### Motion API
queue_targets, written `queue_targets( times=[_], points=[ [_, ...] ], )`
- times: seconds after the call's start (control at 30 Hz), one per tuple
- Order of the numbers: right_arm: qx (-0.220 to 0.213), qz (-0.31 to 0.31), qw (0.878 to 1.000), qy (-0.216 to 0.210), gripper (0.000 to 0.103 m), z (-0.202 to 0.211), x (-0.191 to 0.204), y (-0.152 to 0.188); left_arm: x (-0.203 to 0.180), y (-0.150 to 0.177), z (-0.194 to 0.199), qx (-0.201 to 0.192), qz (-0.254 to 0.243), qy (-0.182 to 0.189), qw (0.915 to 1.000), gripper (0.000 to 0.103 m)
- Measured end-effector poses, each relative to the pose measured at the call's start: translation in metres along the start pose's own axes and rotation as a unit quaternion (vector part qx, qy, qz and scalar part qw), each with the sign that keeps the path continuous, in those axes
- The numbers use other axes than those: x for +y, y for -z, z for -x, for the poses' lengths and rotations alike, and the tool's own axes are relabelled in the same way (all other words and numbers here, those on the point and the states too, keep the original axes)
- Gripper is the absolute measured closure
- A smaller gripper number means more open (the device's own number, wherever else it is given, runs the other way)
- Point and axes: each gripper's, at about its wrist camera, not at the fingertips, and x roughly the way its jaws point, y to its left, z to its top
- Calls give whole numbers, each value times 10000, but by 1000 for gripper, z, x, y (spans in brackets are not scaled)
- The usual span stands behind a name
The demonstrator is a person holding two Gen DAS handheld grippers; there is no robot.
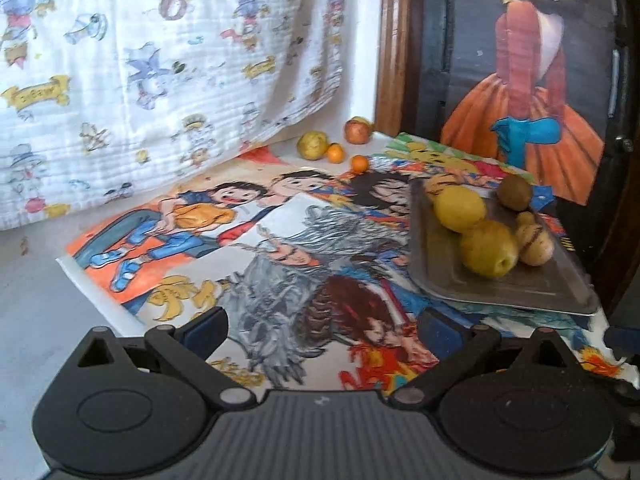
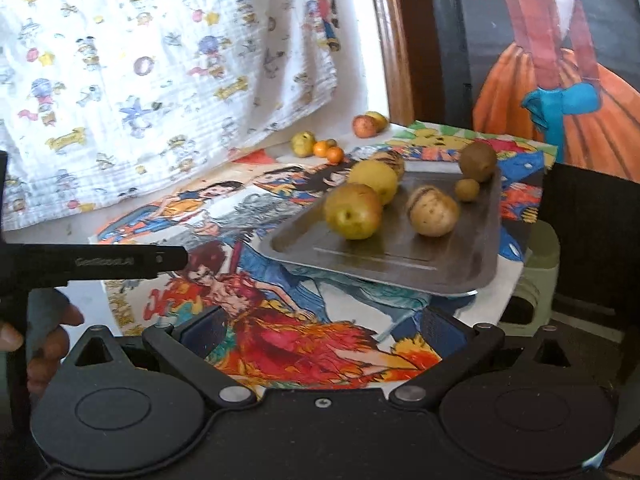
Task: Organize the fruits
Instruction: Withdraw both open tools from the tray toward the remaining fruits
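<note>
The left gripper has its jaws spread wide with nothing between them, hanging over the cartoon-printed table cover. Ahead of it and to the right sits the metal tray, carrying a yellow lemon-like fruit, a yellow-green apple nearer the claw, a pale striped fruit touching the apple's right side, and a brown kiwi at the far edge. Far ahead, near the back of the table under the hanging printed cloth, loose fruit remains off the tray: a yellow-green fruit with a small orange touching it, another small orange just beside, and a reddish apple in the corner. The right gripper is likewise released and empty, with the tray directly ahead and closer. This view reveals a second, smaller kiwi near the larger kiwi, which the left view does not show, and a striped fruit behind the lemon-like fruit. It also shows a hand at the left, holding the other black tool, and a greenish stool beyond the table's right edge. A painted figure in an orange skirt stands behind.
</note>
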Motion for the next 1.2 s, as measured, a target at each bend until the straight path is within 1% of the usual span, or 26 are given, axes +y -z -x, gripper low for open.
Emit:
queue_targets(
  times=[0.3,0.53,0.73,0.83,0.97,1.1,1.2],
  points=[
    [-87,184,9995,-261,1,-2,3,-7,20,-5,-10,61,252,-349,9991,0],
    [-79,741,9957,-553,1,-4,7,-28,41,-14,-18,52,384,-548,9977,0],
    [-63,977,9934,-596,1,-6,4,-66,62,-29,-26,118,595,-572,9965,0],
    [-111,1125,9919,-579,1,-4,0,-86,73,-39,-22,35,675,-586,9960,0],
    [-106,1370,9888,-574,1,-5,-3,-111,83,-48,-20,-42,683,-722,9950,0],
    [-110,1650,9838,-692,1,-8,-4,-138,88,-62,-25,-21,597,-624,9963,0],
    [-101,1838,9810,-622,1,-11,-3,-161,84,-80,-32,-130,350,-480,9981,0]
  ],
)
